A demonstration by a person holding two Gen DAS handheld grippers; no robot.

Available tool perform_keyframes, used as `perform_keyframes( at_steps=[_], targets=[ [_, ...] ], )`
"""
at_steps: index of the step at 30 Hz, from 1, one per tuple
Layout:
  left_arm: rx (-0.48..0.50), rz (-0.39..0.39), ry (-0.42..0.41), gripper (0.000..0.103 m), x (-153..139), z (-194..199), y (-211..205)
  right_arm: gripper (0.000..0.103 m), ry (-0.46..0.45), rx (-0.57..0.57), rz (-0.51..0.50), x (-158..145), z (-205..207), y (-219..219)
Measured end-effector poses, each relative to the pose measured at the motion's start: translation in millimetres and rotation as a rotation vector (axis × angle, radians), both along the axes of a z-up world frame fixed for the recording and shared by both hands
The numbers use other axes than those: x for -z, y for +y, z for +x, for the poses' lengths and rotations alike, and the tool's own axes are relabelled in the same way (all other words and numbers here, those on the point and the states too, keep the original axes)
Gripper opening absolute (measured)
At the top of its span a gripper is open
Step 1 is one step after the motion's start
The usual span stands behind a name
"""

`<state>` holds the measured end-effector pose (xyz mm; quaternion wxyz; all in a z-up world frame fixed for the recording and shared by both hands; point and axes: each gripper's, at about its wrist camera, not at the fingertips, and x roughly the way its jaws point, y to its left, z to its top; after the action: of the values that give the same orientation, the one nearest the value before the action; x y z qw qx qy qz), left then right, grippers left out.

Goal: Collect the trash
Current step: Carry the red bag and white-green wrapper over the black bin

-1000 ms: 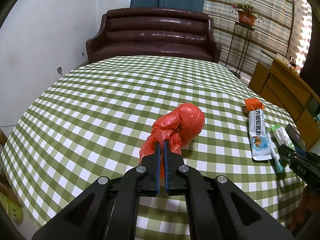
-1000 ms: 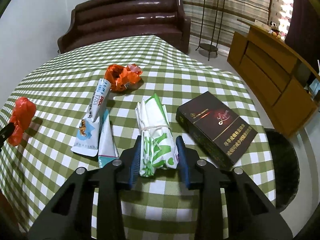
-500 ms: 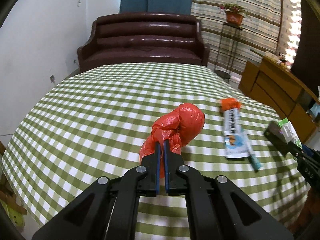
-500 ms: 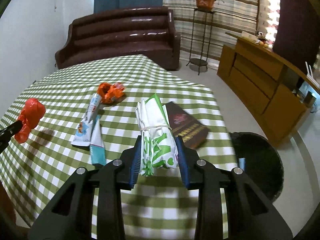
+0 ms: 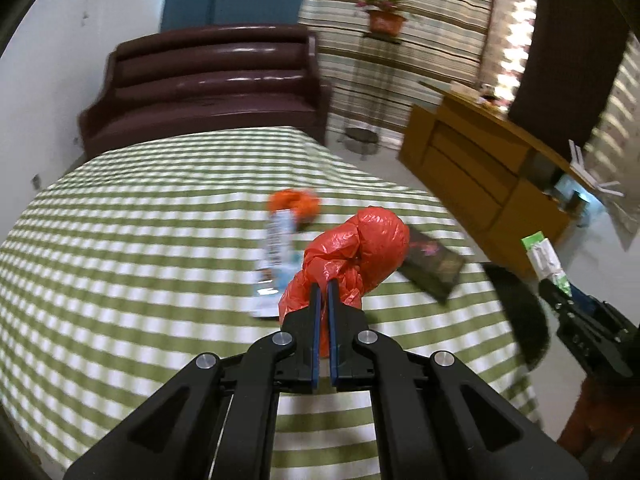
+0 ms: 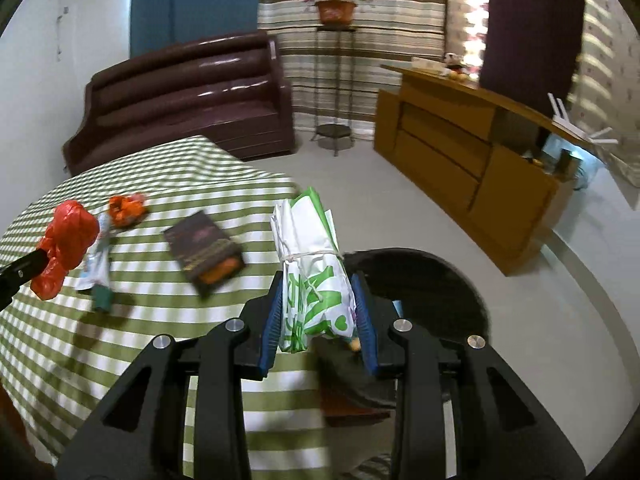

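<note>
Left tool point(image 5: 323, 285) pinching red bag point(image 5: 356, 248), tablecloth point(image 5: 120, 264) motion-blurred

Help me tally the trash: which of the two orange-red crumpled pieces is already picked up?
The larger red crumpled plastic bag, pinched in the left gripper above the table; the smaller orange crumpled wrapper lies on the checked tablecloth.

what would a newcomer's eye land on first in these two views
First the crumpled red plastic bag, pinched in the shut left gripper above the green checked tablecloth. Then the tied white-and-green bag clamped in the right gripper, over the table's edge near a black bin on the floor.
</note>
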<state>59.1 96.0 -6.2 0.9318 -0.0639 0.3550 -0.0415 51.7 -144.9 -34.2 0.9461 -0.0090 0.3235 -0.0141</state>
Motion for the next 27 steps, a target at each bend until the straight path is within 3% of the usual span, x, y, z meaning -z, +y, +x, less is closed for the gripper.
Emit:
perform_keyframes(
  at_steps=[13, 27],
  targets=[
    [0.181, 0.012, -0.003, 0.004, 3, 27, -118, 0.032, 0.000, 0.123, 0.015, 11, 1, -74],
    [0.264, 0.055, 0.036, 0.004, 26, 53, -189, 0.032, 0.016, 0.172, 0.036, 28, 13, -111]
  ],
)
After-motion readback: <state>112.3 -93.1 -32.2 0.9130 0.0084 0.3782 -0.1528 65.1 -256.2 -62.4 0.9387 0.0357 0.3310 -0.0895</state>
